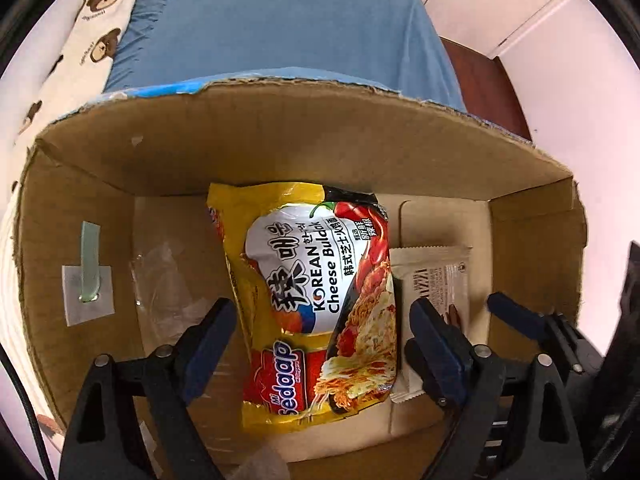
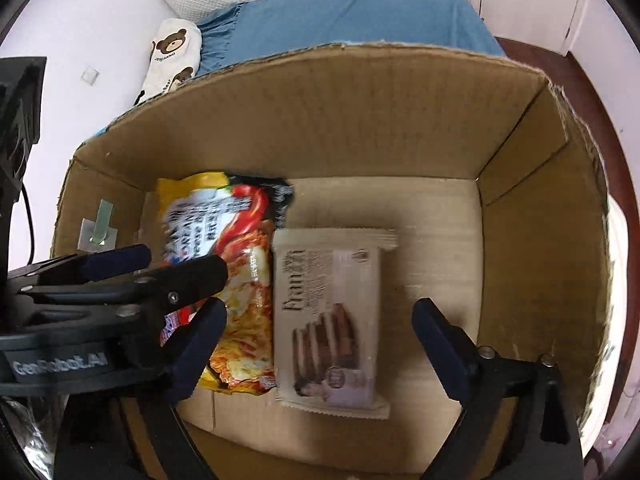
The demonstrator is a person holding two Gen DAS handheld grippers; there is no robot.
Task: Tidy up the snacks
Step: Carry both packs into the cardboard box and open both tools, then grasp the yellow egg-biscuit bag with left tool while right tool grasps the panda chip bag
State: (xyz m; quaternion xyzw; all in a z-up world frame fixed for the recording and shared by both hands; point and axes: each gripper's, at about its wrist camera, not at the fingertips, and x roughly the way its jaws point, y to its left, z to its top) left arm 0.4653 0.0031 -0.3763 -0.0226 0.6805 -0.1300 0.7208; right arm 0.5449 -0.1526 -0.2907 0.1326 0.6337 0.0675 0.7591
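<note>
A yellow and red Sedaap noodle packet (image 1: 316, 300) lies flat on the floor of an open cardboard box (image 1: 280, 140). A beige wafer packet (image 1: 436, 280) lies right beside it. My left gripper (image 1: 320, 340) is open above the noodle packet, its fingers apart on either side. In the right wrist view the wafer packet (image 2: 332, 320) lies between the fingers of my open right gripper (image 2: 316, 344), with the noodle packet (image 2: 244, 272) to its left. The left gripper (image 2: 140, 268) reaches in from the left over the noodles. Neither gripper holds anything.
The box (image 2: 520, 208) has tall walls and bare floor on the right. A taped strip (image 1: 88, 264) sticks to its left wall. Behind the box are a blue cloth (image 1: 280, 20) and a bear-print pillow (image 1: 92, 32). The right gripper's finger (image 1: 516, 312) shows at right.
</note>
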